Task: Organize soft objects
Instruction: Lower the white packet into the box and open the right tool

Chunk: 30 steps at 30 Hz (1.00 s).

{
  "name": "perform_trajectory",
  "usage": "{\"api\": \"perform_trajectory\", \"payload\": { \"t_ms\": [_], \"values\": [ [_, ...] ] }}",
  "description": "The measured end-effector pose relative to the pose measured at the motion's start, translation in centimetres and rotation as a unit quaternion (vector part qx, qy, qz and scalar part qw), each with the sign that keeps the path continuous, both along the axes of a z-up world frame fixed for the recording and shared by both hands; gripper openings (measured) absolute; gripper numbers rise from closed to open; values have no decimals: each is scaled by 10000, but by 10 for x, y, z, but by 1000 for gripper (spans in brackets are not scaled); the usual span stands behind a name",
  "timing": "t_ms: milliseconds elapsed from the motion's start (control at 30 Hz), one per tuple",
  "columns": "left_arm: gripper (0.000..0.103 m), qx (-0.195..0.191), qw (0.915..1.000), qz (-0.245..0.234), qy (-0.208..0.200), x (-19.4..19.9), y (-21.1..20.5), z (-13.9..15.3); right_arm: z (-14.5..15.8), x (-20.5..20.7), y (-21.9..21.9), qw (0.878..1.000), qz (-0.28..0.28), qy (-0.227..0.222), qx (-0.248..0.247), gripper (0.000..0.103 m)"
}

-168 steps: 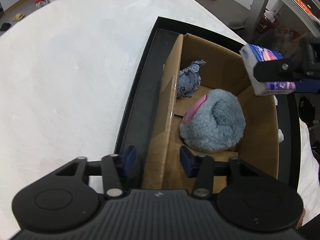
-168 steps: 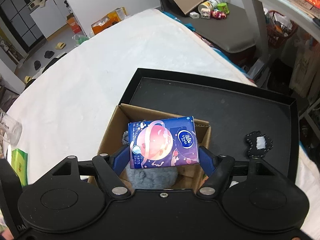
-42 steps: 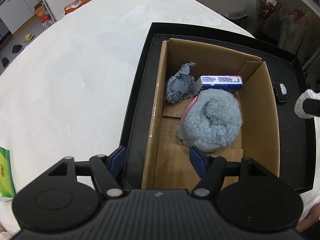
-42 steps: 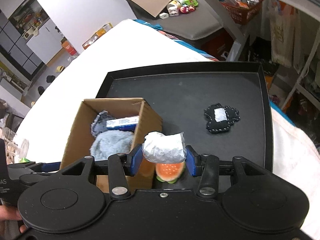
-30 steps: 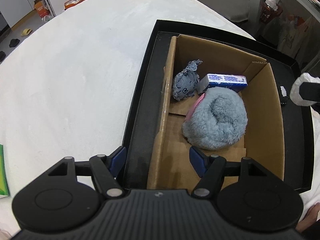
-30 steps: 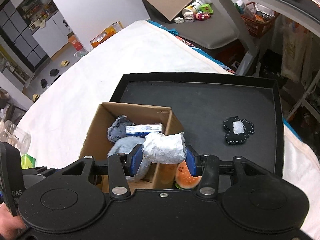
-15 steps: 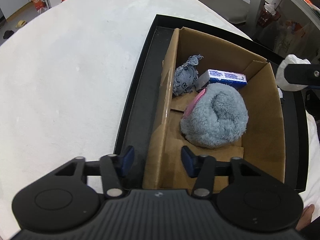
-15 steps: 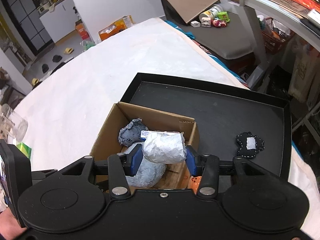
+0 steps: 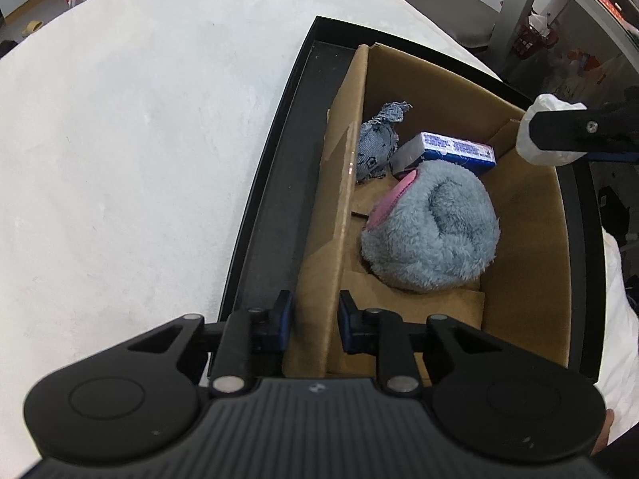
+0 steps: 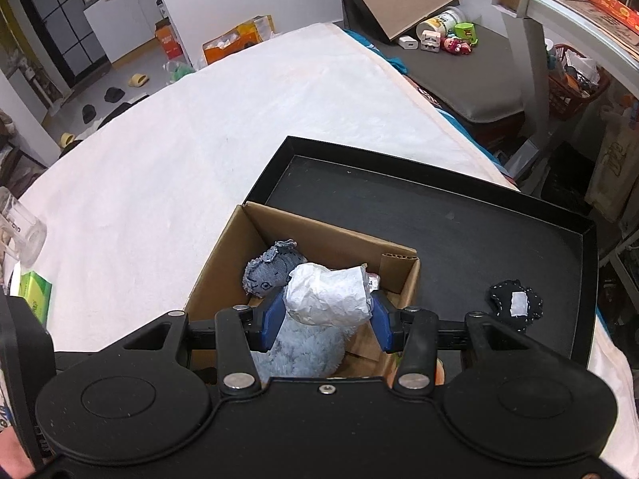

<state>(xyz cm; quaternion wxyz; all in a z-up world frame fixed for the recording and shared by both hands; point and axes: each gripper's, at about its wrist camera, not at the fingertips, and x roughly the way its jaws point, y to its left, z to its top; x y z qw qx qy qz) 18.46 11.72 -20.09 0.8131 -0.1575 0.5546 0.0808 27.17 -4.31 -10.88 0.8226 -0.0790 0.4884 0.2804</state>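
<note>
A cardboard box (image 9: 519,279) stands in a black tray (image 9: 271,219). Inside it lie a grey-blue plush (image 9: 431,231), a small denim toy (image 9: 375,147) and a blue tissue pack (image 9: 451,149). My left gripper (image 9: 315,317) straddles the box's left wall near its close corner. Its jaws are closing, and I see no firm pinch on the wall between them. My right gripper (image 10: 327,315) is shut on a crumpled white paper wad (image 10: 327,295), which it holds above the box (image 10: 223,263), over the plush (image 10: 303,351). The wad (image 9: 547,135) also shows at the box's far right corner.
A black felt patch with a white square (image 10: 513,301) lies on the tray floor (image 10: 439,215) right of the box. On the white tablecloth at far left are a green pack (image 10: 34,295) and a glass jar (image 10: 20,231). Shelves and clutter stand beyond the table.
The left jaws have narrowed around the box's left wall. The right gripper has carried the white wad from beside the box to above its inside.
</note>
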Motion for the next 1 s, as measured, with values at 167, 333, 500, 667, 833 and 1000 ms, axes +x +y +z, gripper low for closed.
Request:
{"api": "perform_trajectory", "payload": {
  "t_ms": [167, 333, 500, 667, 833, 1000],
  "values": [
    [22, -58, 10000, -18, -31, 0, 3, 0, -2, 2, 4, 9998, 10, -88, -157, 47],
    [22, -85, 10000, -10, -26, 0, 4, 0, -2, 5, 0, 9992, -75, -159, -352, 73],
    [22, -91, 9999, -59, -15, 0, 4, 0, 3, 7, -13, 9992, -268, -171, -248, 83],
    [23, -57, 10000, -77, 20, 0, 4, 0, 3, 7, -30, 9984, -346, -312, -332, 90],
    [27, 71, 9999, -98, 41, 2, -1, 2, -1, 9, -48, 9982, -457, -241, -287, 90],
    [37, 180, 9997, -157, 109, 5, -6, 3, -6, 8, -62, 9984, -447, -283, -205, 95]
  ]
}}
